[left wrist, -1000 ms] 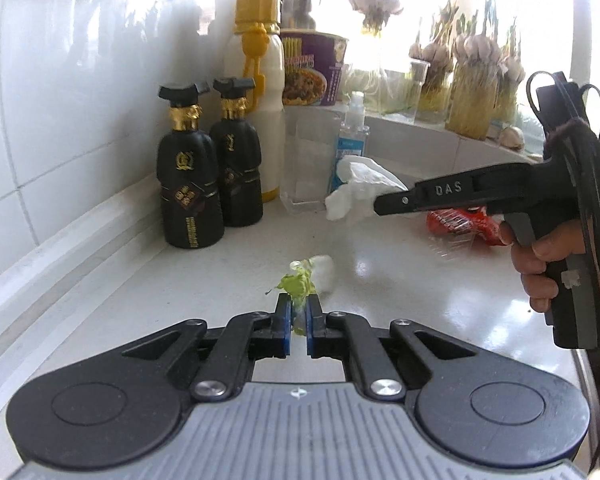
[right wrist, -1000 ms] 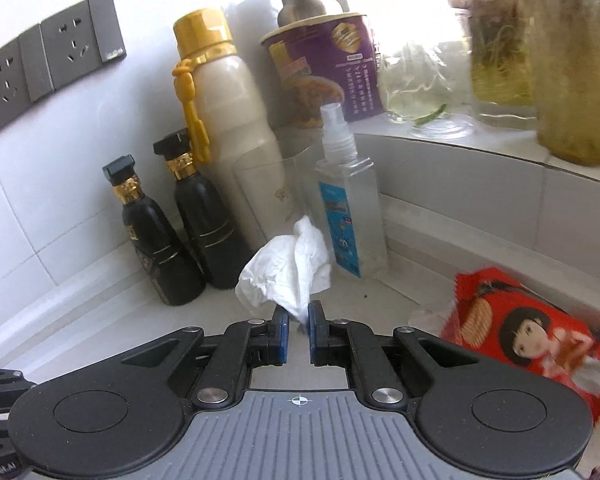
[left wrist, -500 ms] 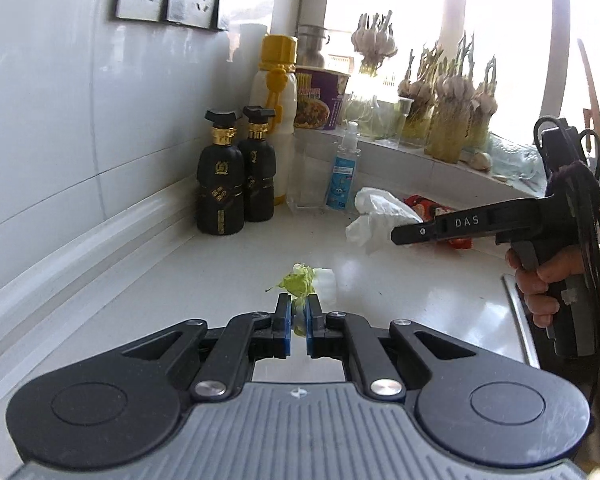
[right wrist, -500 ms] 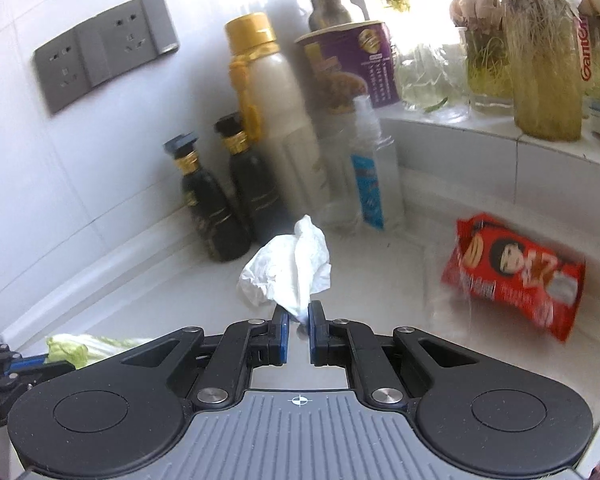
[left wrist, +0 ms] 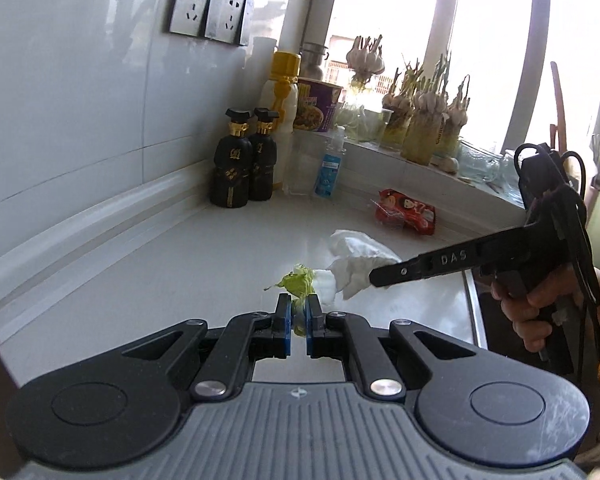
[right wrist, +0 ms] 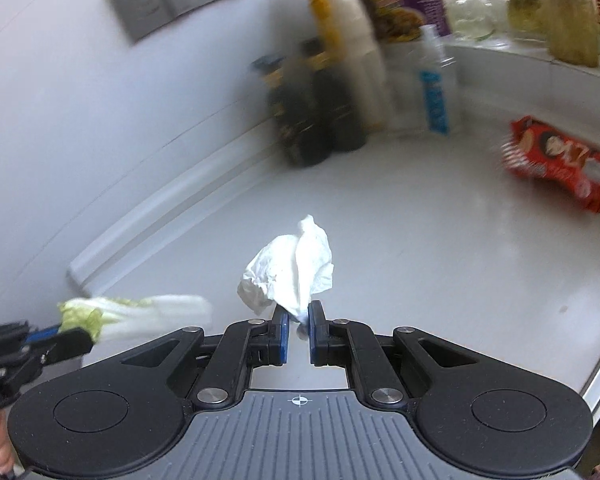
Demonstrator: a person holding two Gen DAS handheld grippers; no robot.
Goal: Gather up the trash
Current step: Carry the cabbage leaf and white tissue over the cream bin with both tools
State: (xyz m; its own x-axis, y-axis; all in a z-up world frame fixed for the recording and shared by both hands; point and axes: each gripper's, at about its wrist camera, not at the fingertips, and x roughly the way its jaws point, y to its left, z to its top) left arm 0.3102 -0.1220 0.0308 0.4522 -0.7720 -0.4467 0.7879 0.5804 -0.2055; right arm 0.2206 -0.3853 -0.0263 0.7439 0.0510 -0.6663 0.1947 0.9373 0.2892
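Left tool (left wrist: 298,312) clamped on one cabbage leaf (left wrist: 300,282), carried above desk (left wrist: 188,264). Right tool (right wrist: 298,318) pinched on one crumpled white tissue (right wrist: 288,272), also aloft, just beside leaf. One red snack wrapper (left wrist: 405,210) lying on desk near windowsill. Two black bottles (left wrist: 244,168) upright in the corner.

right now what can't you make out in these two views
- Right wrist view: labels on the black bottles and spray bottle, lost to motion blur.
- Left wrist view: the wrapper print, too small.
- Both views: where the trash goes; no bin in frame.
- Left wrist view: the right tool tips, buried in tissue.
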